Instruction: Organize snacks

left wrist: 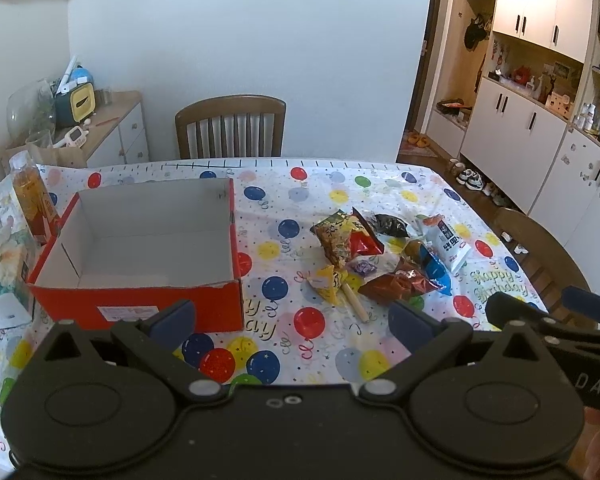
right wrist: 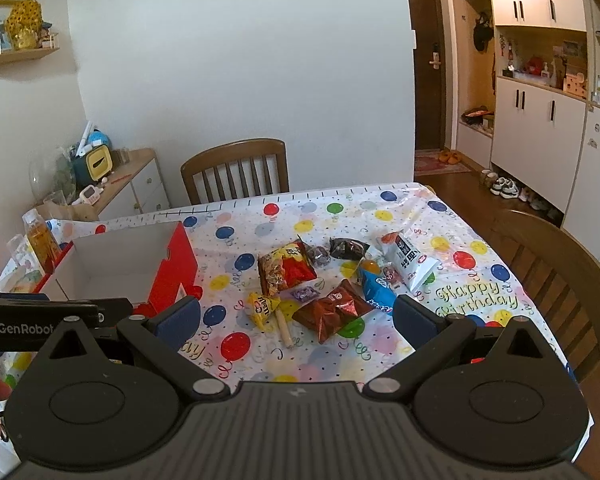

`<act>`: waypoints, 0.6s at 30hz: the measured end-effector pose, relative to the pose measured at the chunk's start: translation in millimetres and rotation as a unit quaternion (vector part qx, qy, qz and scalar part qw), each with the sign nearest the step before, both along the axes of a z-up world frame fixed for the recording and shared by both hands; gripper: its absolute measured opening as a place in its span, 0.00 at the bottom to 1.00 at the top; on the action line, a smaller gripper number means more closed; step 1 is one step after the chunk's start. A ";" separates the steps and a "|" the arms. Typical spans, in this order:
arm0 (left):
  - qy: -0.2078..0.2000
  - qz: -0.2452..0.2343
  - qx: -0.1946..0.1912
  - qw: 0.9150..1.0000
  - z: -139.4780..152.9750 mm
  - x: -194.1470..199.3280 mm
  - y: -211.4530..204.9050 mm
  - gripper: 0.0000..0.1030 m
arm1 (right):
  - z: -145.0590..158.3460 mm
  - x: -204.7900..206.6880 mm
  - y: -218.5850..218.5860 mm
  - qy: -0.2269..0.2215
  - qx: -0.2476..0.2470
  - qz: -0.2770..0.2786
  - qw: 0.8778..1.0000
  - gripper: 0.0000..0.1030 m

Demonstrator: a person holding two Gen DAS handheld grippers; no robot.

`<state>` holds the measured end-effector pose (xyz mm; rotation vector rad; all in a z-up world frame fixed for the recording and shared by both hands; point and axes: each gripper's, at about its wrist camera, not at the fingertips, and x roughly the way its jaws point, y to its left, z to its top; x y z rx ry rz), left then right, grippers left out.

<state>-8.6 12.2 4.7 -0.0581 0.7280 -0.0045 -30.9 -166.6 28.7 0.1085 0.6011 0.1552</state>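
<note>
Centrally in the right wrist view, the snack pile sprawls on the balloon-print tablecloth; its white packet runs upper left to lower right. At left, the red box sits open-topped. Both the left gripper and right gripper hover spread, holding nothing.

- Both wrist views give me even, soft indoor light; the white wall is bright without glare.
- Shadows are faint: a weak one lies inside the red box.
- Fisheye distortion bends the cabinets and the bench edge; corners darken.
- Foil snack packets show small highlights; focus is sharp centrally.
</note>
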 end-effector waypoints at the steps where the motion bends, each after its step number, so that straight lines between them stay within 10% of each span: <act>1: -0.001 -0.001 0.000 1.000 0.3 -0.5 0.0 1.00 | 0.2 -0.4 0.1 0.000 0.001 -0.001 1.000 1.00; 18: -0.014 -0.006 0.000 1.000 4.9 -7.6 2.5 1.00 | 3.5 -10.9 1.4 -0.014 0.010 -0.002 1.000 1.00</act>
